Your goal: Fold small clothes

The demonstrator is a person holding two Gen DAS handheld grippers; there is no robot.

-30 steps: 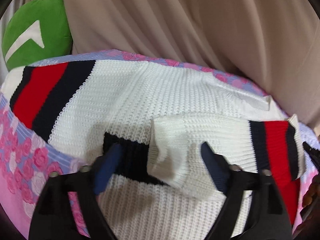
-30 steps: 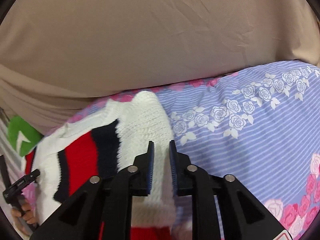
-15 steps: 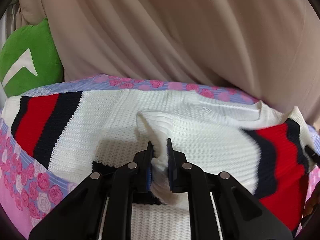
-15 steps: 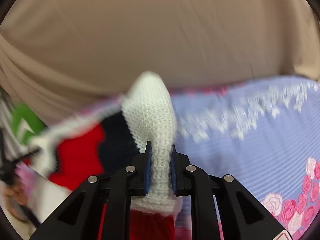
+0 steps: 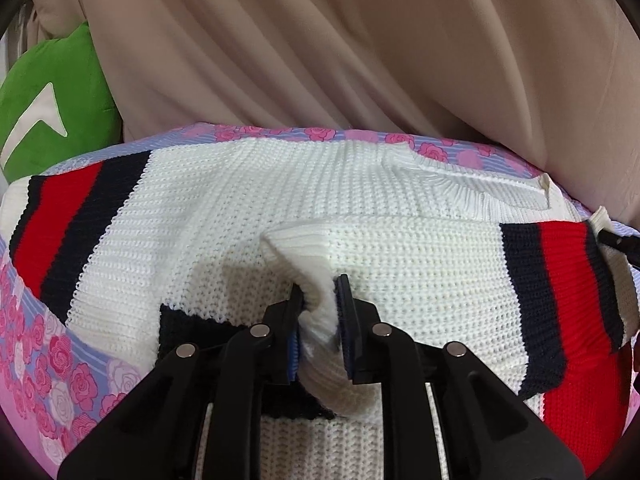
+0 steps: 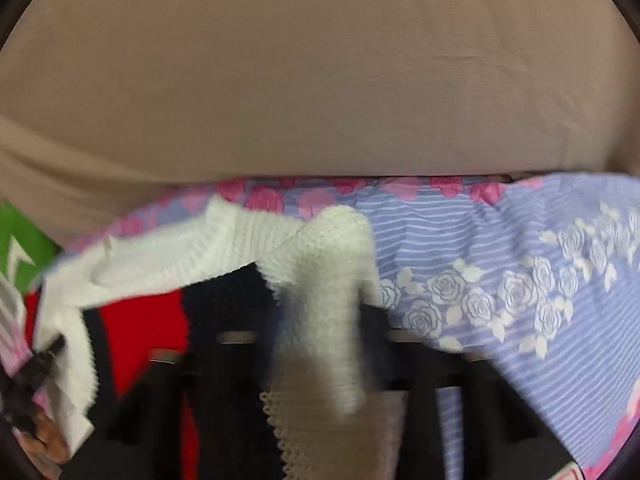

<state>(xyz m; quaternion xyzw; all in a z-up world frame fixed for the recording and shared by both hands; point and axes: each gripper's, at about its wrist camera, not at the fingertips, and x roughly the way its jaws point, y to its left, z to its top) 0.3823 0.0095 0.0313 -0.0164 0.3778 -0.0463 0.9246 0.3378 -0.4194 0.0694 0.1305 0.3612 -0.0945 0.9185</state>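
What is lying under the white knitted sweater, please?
A floral bedsheet lies under the sweater, showing around its edges. Whatever sits beneath the sweater's middle is covered.

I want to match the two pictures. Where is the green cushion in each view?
Left wrist view: green cushion at the upper left edge, behind the sweater.
Right wrist view: green cushion at the middle left edge, small.
Shared landmark: the rose-patterned sheet under the sweater.
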